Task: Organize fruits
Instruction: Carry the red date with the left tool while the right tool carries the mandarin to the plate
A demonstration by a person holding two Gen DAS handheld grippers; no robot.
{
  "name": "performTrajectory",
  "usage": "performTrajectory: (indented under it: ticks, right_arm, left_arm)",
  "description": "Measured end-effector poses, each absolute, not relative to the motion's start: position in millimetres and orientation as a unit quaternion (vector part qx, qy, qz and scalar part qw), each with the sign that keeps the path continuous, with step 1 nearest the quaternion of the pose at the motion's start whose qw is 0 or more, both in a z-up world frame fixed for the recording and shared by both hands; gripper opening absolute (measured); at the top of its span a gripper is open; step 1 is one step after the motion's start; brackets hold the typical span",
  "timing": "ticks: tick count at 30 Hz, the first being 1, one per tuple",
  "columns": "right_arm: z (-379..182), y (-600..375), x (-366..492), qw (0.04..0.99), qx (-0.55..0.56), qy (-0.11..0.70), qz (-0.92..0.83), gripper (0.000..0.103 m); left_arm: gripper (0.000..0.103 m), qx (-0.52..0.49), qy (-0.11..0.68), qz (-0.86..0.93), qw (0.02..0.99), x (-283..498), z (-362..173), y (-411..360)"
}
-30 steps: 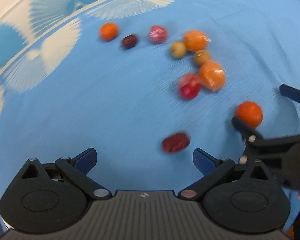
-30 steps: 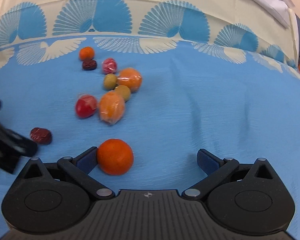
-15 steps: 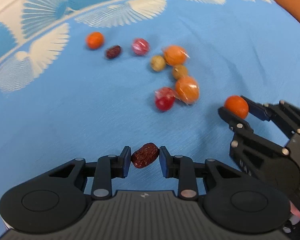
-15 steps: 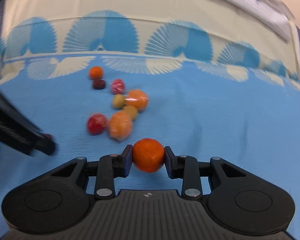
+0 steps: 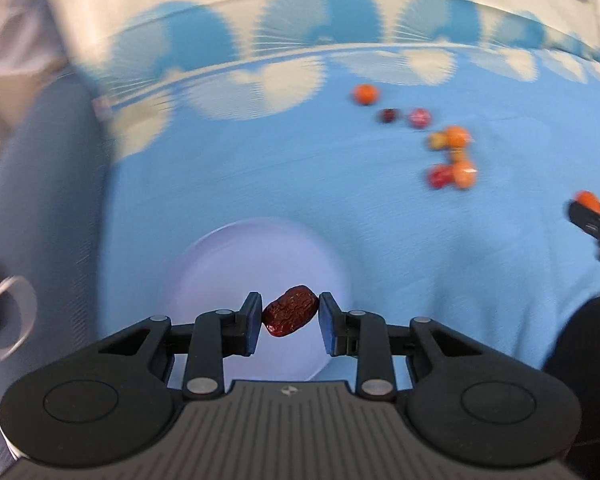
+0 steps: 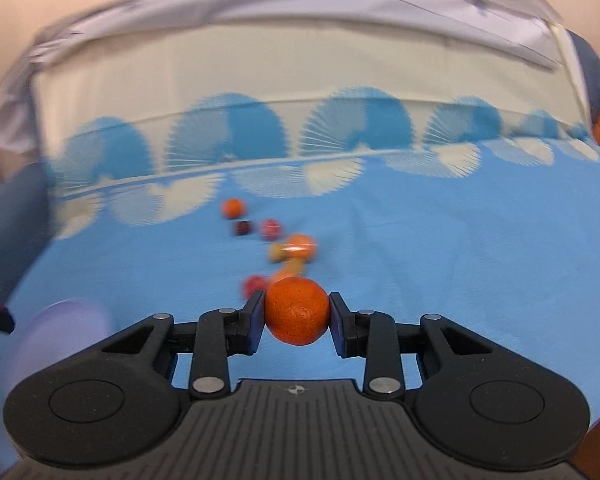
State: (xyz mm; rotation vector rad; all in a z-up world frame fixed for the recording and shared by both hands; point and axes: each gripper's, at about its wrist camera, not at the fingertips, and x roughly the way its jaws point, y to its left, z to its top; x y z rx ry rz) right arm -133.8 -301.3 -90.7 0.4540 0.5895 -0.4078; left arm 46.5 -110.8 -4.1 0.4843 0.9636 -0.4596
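A wrinkled dark red date (image 5: 290,311) is pinched between the blue pads of my left gripper (image 5: 289,318), held in the air above a pale lilac plate (image 5: 236,256) on the blue cloth. My right gripper (image 6: 297,316) is shut on a round orange tangerine (image 6: 296,309), lifted off the cloth. In the left wrist view that same gripper (image 5: 594,222) shows at the right edge with the tangerine (image 5: 589,200). The lilac plate (image 6: 66,322) lies low on the left in the right wrist view.
Several loose fruits lie in a blurred cluster on the cloth (image 5: 380,208): a small orange one (image 5: 365,93), a dark one (image 5: 389,115), a pink-red one (image 5: 419,117), wrapped orange ones (image 5: 456,137) and a red one (image 5: 440,176). A grey metal object (image 5: 4,320) sits at the left edge.
Both grippers closed on their fruits and lifted them off the cloth. The left one swung left with the date, bringing the lilac plate into view beneath it.
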Motion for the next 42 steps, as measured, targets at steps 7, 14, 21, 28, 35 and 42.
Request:
performTrajectory:
  ticks: [7, 14, 21, 28, 35, 42]
  right_arm:
    - [-46, -218, -152, 0.928, 0.219, 0.293, -0.079, 0.035]
    - [-21, -151, -153, 0.931, 0.188, 0.312, -0.021, 0.035]
    - [-12, -121, -152, 0.933, 0.151, 0.327, -0.013, 0.035]
    - [-8, -116, -149, 0.931, 0.136, 0.34, -0.009, 0.035]
    - [-8, -115, -143, 0.93, 0.128, 0.344, -0.007, 0.035]
    - [-9, -116, -142, 0.928, 0.13, 0.348, -0.006, 0.035]
  left_arm:
    - [0.034, 0.175, 0.458, -0.16, 0.857, 8, 21, -13]
    - [0.034, 0.132, 0.479, -0.154, 0.854, -23, 9, 39]
    - [0.034, 0.116, 0.472, -0.154, 0.86, -25, 6, 53]
    - [0.034, 0.101, 0.47, -0.154, 0.863, -24, 6, 55]
    - [0.034, 0.098, 0.47, -0.155, 0.863, -20, 6, 55]
    - [0.034, 0.099, 0.469, -0.158, 0.864, -18, 8, 52]
